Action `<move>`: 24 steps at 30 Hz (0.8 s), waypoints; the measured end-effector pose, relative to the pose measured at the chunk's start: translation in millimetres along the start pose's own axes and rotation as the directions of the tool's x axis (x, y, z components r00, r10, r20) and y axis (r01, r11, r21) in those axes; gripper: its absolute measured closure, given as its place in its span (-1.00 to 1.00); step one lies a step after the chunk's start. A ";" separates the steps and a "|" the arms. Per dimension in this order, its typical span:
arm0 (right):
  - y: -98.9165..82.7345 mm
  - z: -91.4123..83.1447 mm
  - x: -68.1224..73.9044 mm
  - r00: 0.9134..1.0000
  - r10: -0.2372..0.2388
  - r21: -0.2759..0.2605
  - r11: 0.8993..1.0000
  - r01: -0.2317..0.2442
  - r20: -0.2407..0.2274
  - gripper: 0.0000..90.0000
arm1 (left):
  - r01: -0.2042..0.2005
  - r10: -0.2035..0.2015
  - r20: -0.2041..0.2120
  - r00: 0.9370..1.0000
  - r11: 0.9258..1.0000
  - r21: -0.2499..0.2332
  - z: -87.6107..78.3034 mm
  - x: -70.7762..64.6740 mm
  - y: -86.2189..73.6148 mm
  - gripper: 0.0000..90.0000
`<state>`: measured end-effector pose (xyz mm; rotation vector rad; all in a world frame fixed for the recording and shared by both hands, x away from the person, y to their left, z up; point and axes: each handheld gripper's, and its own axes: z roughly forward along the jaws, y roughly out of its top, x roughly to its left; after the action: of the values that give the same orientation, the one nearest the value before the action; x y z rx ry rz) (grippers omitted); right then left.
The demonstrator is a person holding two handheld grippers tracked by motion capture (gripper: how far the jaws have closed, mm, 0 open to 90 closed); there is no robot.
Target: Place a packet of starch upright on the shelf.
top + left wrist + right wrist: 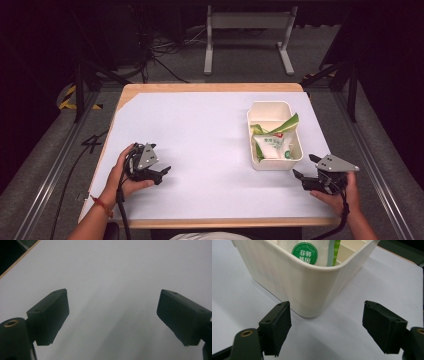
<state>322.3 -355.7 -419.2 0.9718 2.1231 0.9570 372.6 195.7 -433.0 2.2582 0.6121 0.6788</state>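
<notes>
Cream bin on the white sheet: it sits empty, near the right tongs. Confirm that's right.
Not empty. The high view shows the cream bin holding a white-and-green packet. The rest holds: it stands on the white sheet, near the open right tongs.

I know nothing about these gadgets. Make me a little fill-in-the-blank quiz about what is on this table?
1. The green-and-white packets lie inside a cream plastic ____.
2. The jaws of the left gripper stand open with ____ between them.
3. The right gripper sits at the bin's near ____.
4. The table is covered by a sheet coloured ____.

Missing words: bin; nothing; corner; white
</notes>
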 end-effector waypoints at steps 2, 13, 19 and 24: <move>-0.1 0.1 0.0 1.000 0.000 0.000 1.000 0.000 -0.001 -0.50 | 0.006 -0.006 -0.011 1.000 1.000 0.002 -4.6 0.8 -8.3 -0.74; -0.9 1.9 0.8 1.000 -0.001 0.005 1.000 0.001 -0.010 -0.50 | 0.219 -0.217 0.026 0.976 0.971 -0.096 -32.2 3.6 -46.4 -0.76; -1.6 2.7 0.1 1.000 0.001 0.005 1.000 -0.001 -0.017 -0.50 | 0.222 -0.219 0.042 0.975 0.970 -0.103 -28.6 3.0 -45.7 -0.77; -1.6 3.6 -0.2 1.000 -0.003 0.006 1.000 0.003 -0.017 -0.50 | 0.215 -0.212 0.038 0.976 0.972 -0.099 -27.1 2.1 -45.4 -0.77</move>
<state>324.6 -355.4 -422.4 0.9665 2.1424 0.9608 347.1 239.4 -448.4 2.0665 0.7767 0.5586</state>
